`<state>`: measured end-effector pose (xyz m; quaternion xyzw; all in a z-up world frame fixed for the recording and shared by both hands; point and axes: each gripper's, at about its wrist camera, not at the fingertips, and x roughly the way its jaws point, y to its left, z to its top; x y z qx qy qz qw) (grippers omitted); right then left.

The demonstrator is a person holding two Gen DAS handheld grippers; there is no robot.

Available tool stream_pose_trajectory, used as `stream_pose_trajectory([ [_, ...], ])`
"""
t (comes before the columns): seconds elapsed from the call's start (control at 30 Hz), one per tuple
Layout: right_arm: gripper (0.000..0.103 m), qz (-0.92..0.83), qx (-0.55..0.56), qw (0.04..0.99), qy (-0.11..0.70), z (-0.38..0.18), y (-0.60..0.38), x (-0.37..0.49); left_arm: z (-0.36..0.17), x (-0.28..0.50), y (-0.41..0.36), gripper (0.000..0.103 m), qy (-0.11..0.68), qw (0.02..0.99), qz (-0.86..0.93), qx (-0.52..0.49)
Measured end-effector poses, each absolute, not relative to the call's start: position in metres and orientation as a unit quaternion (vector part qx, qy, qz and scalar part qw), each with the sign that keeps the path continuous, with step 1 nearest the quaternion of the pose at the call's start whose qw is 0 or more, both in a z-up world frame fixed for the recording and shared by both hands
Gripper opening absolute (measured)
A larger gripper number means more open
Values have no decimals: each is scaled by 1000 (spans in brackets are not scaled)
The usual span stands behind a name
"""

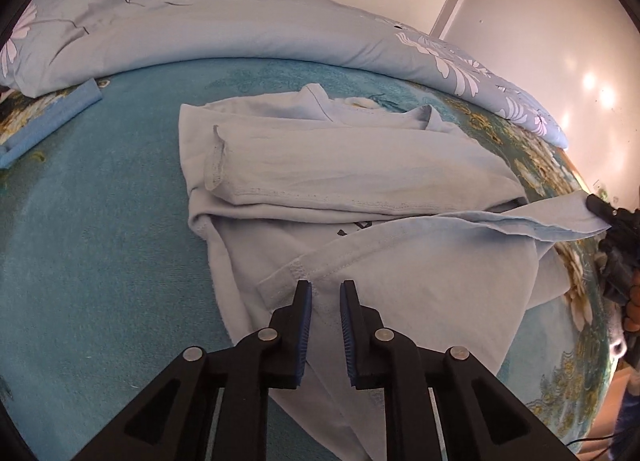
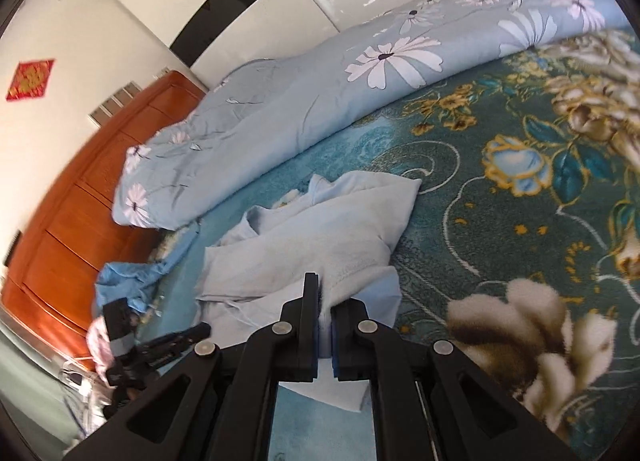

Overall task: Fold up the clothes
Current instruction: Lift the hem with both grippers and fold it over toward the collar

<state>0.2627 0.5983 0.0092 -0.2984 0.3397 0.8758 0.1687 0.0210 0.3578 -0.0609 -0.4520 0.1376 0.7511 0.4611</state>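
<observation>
The pale blue shirt [image 1: 340, 165] lies half-folded on the teal blanket [image 1: 100, 221]. Right gripper [image 2: 325, 301] has its jaws clamped on a corner, left gripper [image 1: 325, 289] jaws apart above the hem. Mid-fold I'd say, next is carrying that corner across.

Bare teal blanket [image 1: 100, 201] left of shirt [image 1: 340, 165], rolled quilt [image 1: 240, 29] walling far side

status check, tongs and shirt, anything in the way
Left tongs open over the shirt, holding nothing. Right tongs shut on a shirt edge, lifted off the blanket. Rolled quilt behind, not blocking.
</observation>
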Motion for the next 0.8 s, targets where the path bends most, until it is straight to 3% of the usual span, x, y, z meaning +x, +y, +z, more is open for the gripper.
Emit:
stream_pose_trajectory([
  [0.3, 5, 909, -316, 179, 205, 40, 542, 256, -54, 41, 361, 12, 175, 434, 775, -424],
  [0.8, 5, 920, -330, 159, 139, 50, 501, 247, -38, 58, 353, 5, 176, 426, 787, -411],
])
